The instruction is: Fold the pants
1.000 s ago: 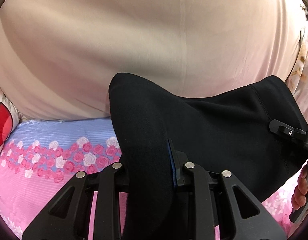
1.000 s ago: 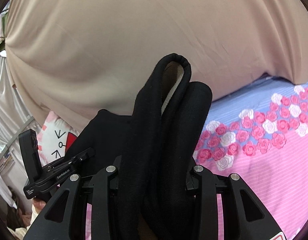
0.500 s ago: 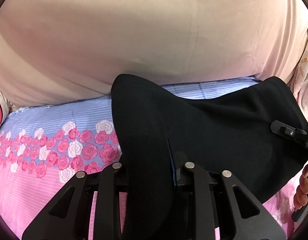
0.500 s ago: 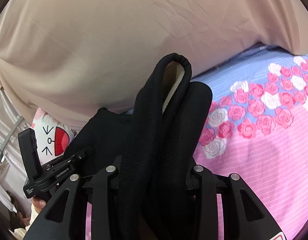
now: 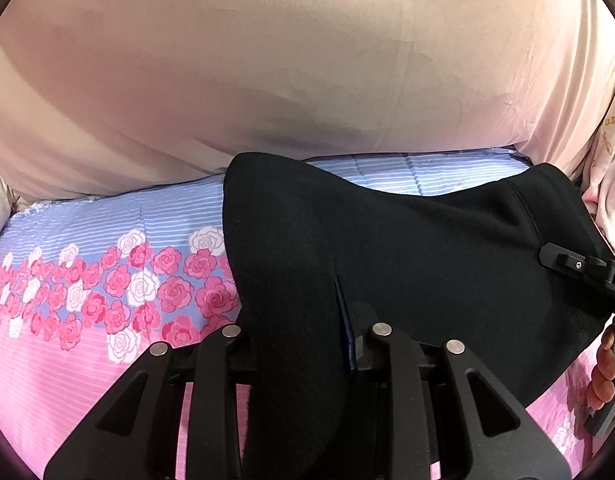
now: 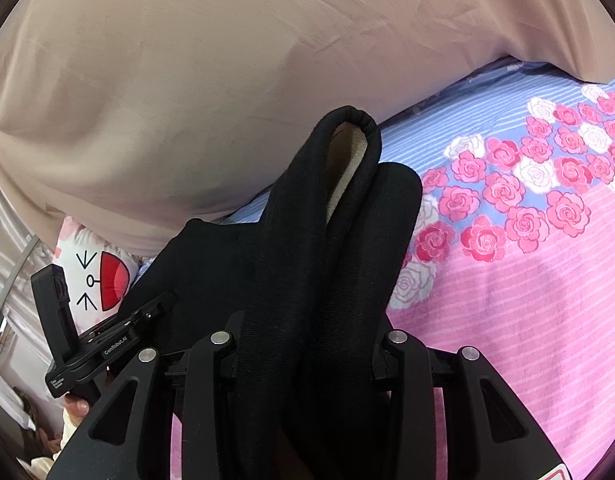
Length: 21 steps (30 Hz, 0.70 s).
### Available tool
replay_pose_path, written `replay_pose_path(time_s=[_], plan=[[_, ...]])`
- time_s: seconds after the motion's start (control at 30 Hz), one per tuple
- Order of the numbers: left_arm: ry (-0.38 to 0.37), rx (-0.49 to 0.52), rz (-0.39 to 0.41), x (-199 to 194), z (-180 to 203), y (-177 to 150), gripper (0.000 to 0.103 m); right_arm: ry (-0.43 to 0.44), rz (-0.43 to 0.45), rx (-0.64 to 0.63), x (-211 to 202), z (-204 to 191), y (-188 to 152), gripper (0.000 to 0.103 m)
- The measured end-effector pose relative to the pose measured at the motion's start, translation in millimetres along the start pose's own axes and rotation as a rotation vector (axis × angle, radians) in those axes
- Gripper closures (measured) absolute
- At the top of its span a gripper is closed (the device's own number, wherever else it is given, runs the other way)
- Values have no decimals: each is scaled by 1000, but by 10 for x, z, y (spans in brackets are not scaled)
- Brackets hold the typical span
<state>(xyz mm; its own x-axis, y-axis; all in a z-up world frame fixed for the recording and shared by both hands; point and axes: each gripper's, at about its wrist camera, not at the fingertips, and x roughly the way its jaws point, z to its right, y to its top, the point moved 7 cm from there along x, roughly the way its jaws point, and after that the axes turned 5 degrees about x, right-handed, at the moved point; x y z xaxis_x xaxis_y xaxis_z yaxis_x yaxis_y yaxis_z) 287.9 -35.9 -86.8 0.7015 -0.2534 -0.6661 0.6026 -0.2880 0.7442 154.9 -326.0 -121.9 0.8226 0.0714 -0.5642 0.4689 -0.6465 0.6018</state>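
The black pants (image 5: 427, 260) hang stretched between my two grippers, above a bed sheet. In the left wrist view my left gripper (image 5: 303, 344) is shut on a thick fold of the cloth, which bulges up and hides the fingertips. The other gripper's body (image 5: 587, 276) shows at the right edge, held by a hand (image 5: 603, 376). In the right wrist view my right gripper (image 6: 311, 340) is shut on a doubled roll of the pants (image 6: 347, 240), with a pale lining showing inside its top loop. The left gripper's body (image 6: 107, 344) is at the lower left.
A pink and blue striped sheet (image 5: 107, 280) with printed roses covers the bed (image 6: 527, 280) below. A big beige quilt (image 5: 267, 80) fills the far side. A white cartoon pillow (image 6: 95, 276) lies at the left behind the pants.
Both grippers have come down with the pants still held. More of the rose sheet now shows below the beige quilt in both views.
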Motion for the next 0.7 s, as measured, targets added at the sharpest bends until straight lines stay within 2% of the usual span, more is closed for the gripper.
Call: replay_pose_path(time_s=[0.13, 0.23, 0.33, 0.43, 0.53, 0.6, 0.63, 0.67, 0.7], plan=[[-1, -8, 1, 42, -32, -34, 76, -7, -14, 8, 57, 42, 0, 67], [-5, 3, 32, -76, -6, 27, 77, 15, -12, 37, 30, -4, 32, 68], [-27, -6, 73, -287, -27, 164, 77, 54, 35, -11, -117, -224, 148, 68], [-9, -27, 123, -447, -134, 249, 77, 98, 68, -43, -212, -402, 249, 68], [4, -30, 85, -300, -189, 185, 75, 104, -1, 14, 11, -253, 225, 60], [18, -33, -10, -5, -200, 2, 73, 12, -88, 104, 270, 84, 78, 56], [28, -42, -34, 81, -209, -75, 71, -13, -90, 131, 295, 172, 52, 53], [35, -52, -23, 69, -225, -108, 70, 8, -67, 157, 223, 199, 61, 53], [29, -53, -16, 22, -231, -95, 70, -6, -49, 139, 137, 165, 95, 53]])
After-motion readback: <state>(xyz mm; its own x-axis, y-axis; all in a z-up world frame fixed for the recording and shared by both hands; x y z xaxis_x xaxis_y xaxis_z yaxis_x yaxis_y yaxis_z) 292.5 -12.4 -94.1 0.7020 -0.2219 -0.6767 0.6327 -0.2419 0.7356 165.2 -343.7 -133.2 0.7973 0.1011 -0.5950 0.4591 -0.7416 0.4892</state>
